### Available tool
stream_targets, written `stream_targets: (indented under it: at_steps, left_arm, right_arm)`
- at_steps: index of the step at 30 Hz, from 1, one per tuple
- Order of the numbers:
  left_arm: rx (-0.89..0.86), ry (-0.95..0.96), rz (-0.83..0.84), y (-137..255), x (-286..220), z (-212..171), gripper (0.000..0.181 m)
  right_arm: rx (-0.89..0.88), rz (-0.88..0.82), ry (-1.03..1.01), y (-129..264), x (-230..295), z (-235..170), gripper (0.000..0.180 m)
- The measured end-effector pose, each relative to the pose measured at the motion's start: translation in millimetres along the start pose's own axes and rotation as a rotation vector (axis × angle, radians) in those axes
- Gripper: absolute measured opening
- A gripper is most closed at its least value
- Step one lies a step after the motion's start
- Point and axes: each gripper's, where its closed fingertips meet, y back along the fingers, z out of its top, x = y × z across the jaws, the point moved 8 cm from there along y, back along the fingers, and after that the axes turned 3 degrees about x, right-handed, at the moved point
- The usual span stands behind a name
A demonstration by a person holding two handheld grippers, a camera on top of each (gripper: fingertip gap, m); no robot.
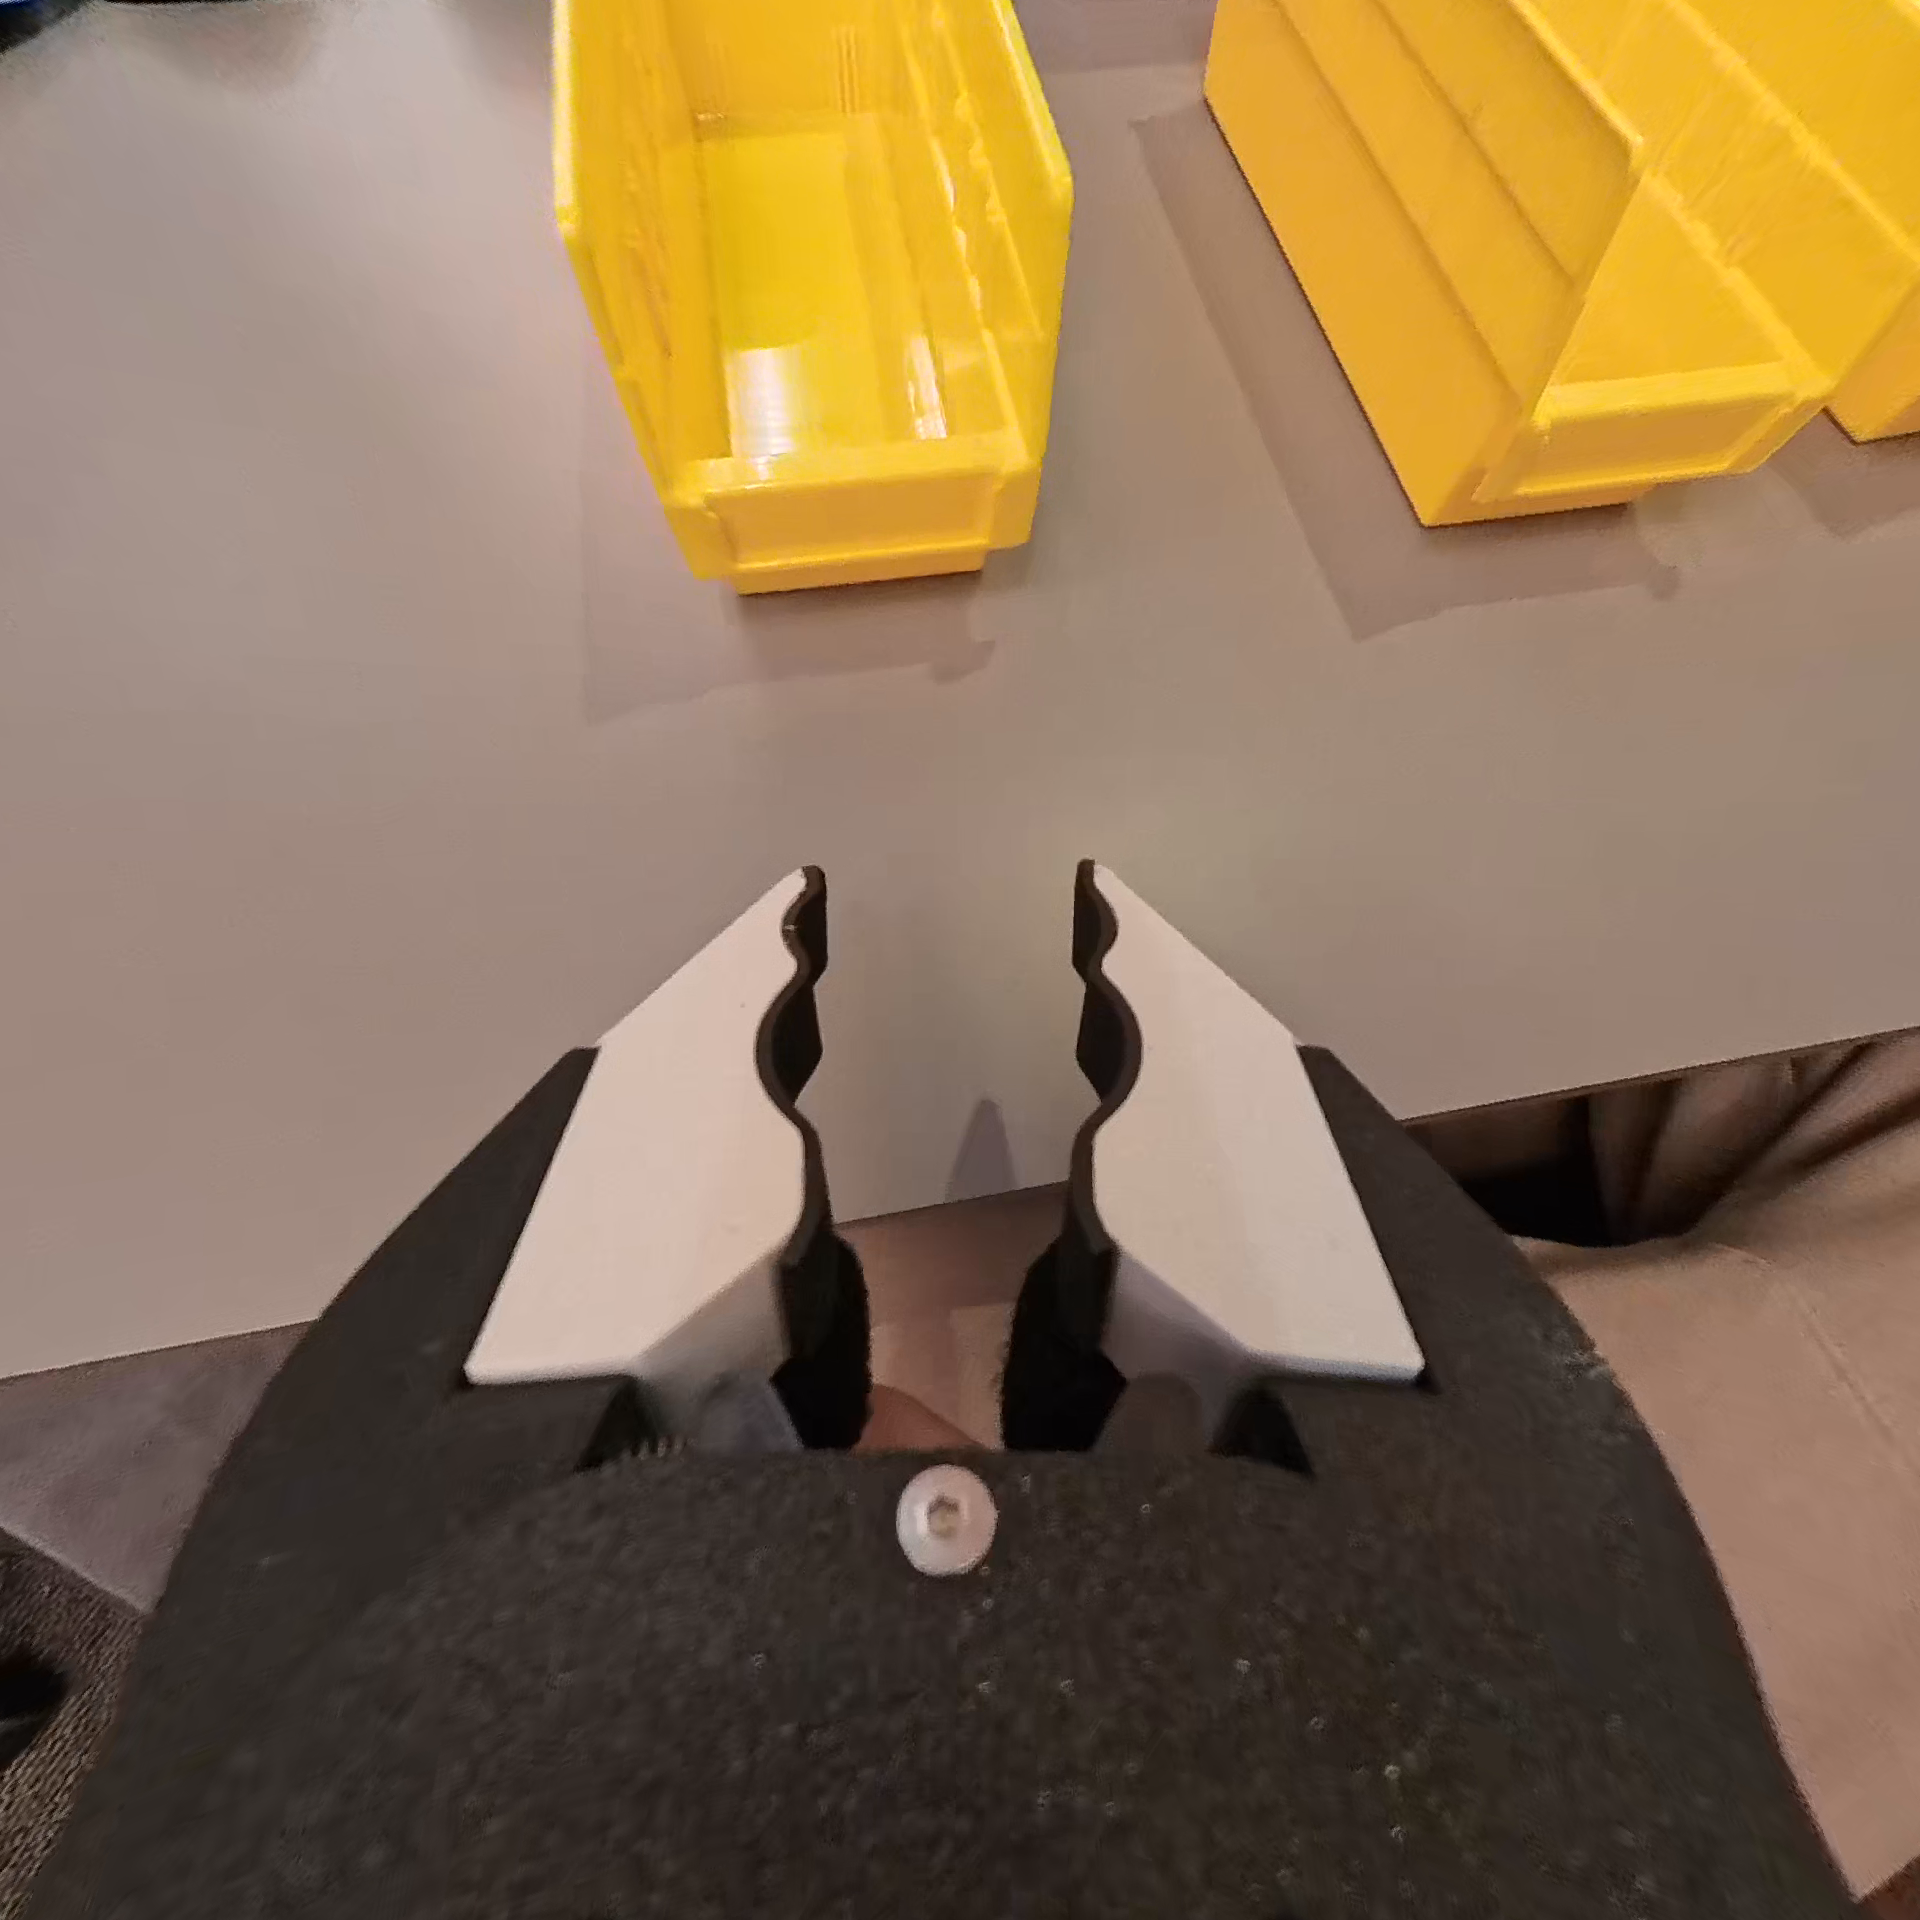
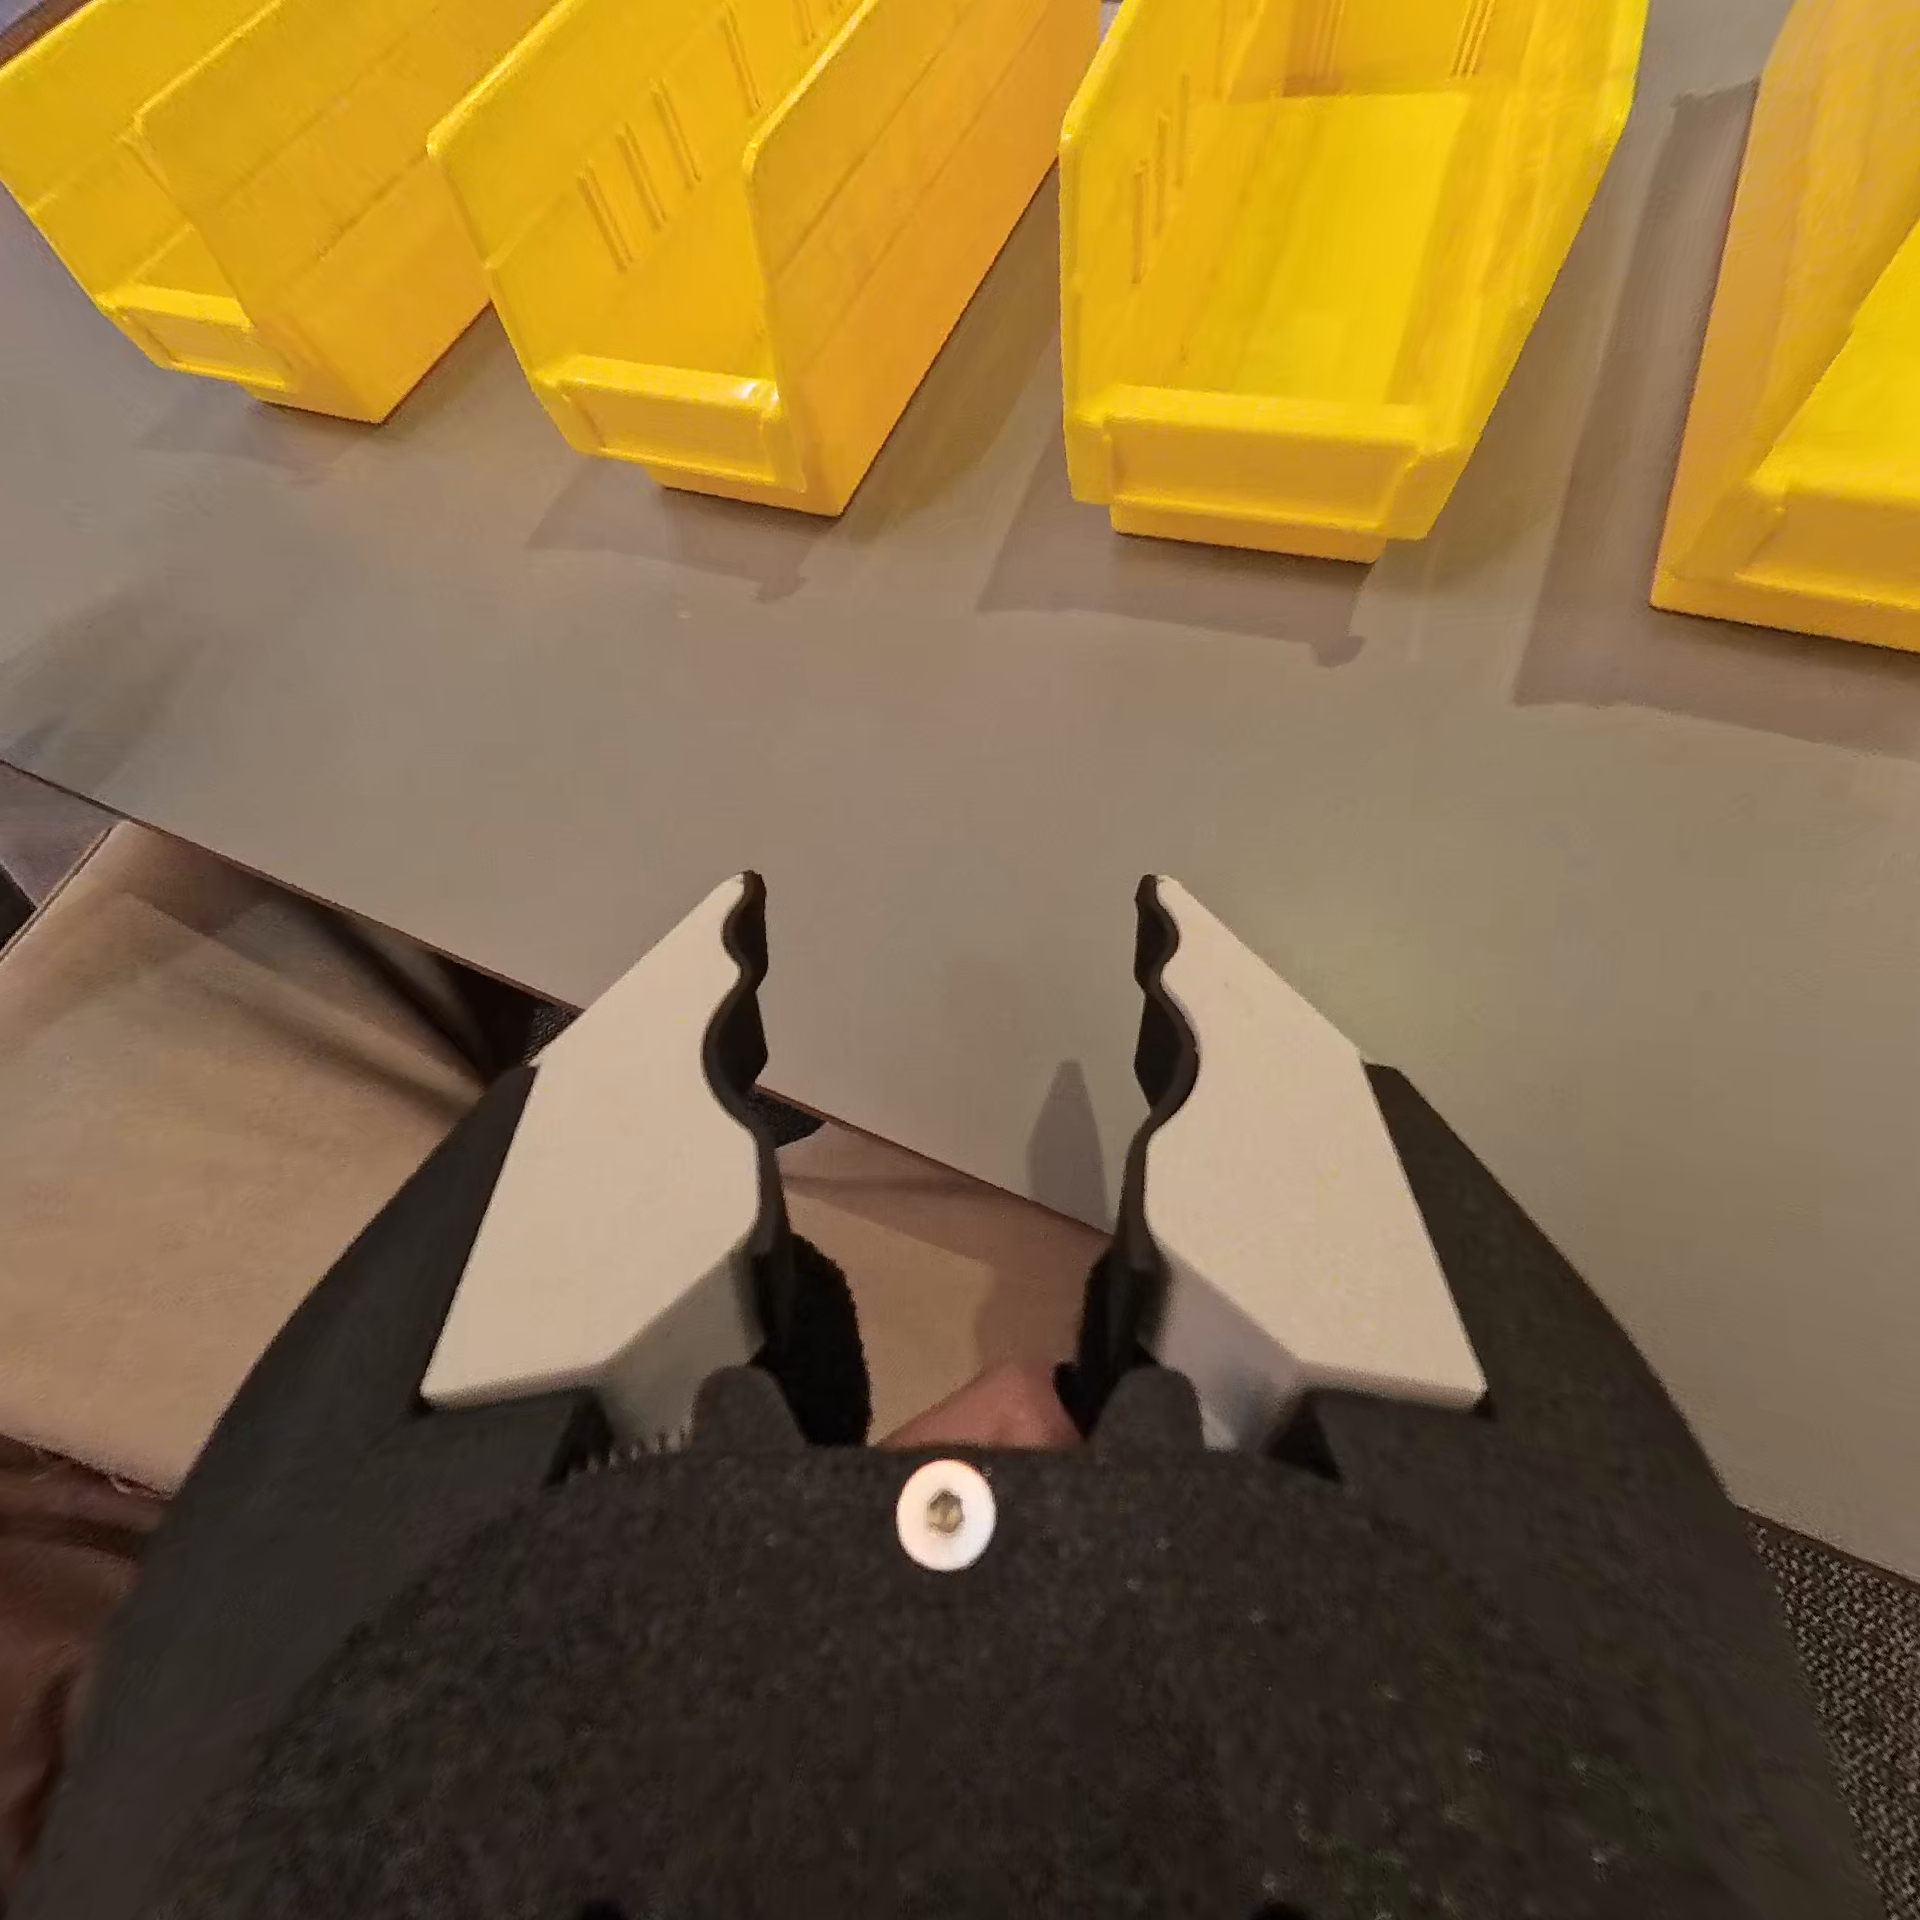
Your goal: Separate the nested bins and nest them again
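Your left gripper (image 1: 951,883) hangs over the near edge of the grey table (image 1: 312,727), jaws apart with nothing between them. Straight ahead of it, well apart from the fingertips, a yellow bin (image 1: 831,312) sits on the table with its low front lip toward you; it lies slightly left of the gap's line. To the right, more bins (image 1: 1558,312) stand side by side, also clear of the jaws.

Your right gripper (image 2: 951,894) is likewise held near the table's front edge, jaws apart and empty. In that view four bins stand in a row across the far part of the table: a leftmost bin (image 2: 208,208), a second bin (image 2: 675,312), a third bin (image 2: 1299,312) and a fourth bin (image 2: 1818,416) cut off by the frame. The third lies just right of the line running out from the gap, the second just left of it. None touches the fingers. Whether any bin holds another nested inside, you cannot tell from these views.
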Motion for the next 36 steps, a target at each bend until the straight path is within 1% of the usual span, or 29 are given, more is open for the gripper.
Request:
stream_targets:
  at_steps: [4, 7, 8, 10, 12, 15, 18, 20, 21, 22, 24, 28, 33, 36]
  left_arm:
    - [-0.029, -0.007, -0.017, -2.4, 3.9, 3.7, 0.048]
    - [-0.050, -0.023, 0.034, -11.5, 17.7, 14.8, 0.048]
    - [-0.030, -0.001, 0.044, -16.6, 24.2, 18.4, 0.049]
    - [0.005, 0.066, -0.001, -27.0, 33.1, 26.8, 0.050]
    - [0.043, 0.078, 0.002, -37.2, 45.3, 40.5, 0.051]
    - [0.084, 0.089, 0.014, -54.7, 64.7, 72.2, 0.054]
    - [0.150, 0.154, -0.018, -87.8, 72.1, 94.1, 0.055]
    - [0.207, 0.150, 0.011, -112.0, 74.1, 100.6, 0.049]
    - [0.239, 0.151, 0.019, -120.4, 74.2, 104.1, 0.037]
    - [0.272, 0.143, 0.021, -125.5, 74.1, 107.5, 0.002]
    - [0.354, 0.132, 0.013, -128.3, 74.7, 114.5, 0.000]
    - [0.424, 0.094, 0.030, -126.9, 73.4, 118.2, 0.000]
    - [0.387, 0.143, 0.010, -121.2, 75.7, 124.8, 0.000]
    - [0.343, 0.210, -0.054, -116.2, 73.8, 128.7, 0.000]
  right_arm:
    - [0.007, -0.014, 0.010, -0.9, 0.4, -0.2, 0.070]
    - [0.014, -0.013, 0.006, 0.4, 0.9, -1.9, 0.069]
    - [0.015, -0.013, 0.005, 1.2, 0.9, -2.9, 0.069]
    - [0.017, -0.015, 0.003, 2.6, 0.3, -4.5, 0.069]
    - [0.018, -0.016, 0.001, 4.2, -1.0, -5.9, 0.069]
    - [0.018, -0.011, -0.013, 7.3, -3.2, -7.4, 0.068]
    - [0.018, 0.002, -0.037, 10.9, -3.9, -9.6, 0.068]
    - [0.013, 0.006, -0.043, 12.5, -3.7, -9.5, 0.067]
    - [0.014, 0.007, -0.043, 12.5, -3.4, -9.5, 0.067]
    - [0.018, 0.009, -0.041, 12.1, -3.3, -10.0, 0.067]
    - [0.037, 0.009, -0.036, 11.2, -3.5, -12.4, 0.067]
    - [0.063, -0.002, -0.035, 12.4, -5.7, -17.3, 0.066]
    - [0.059, 0.018, -0.053, 14.2, -4.3, -17.9, 0.065]
    - [0.060, 0.020, -0.047, 14.3, -3.4, -17.9, 0.065]
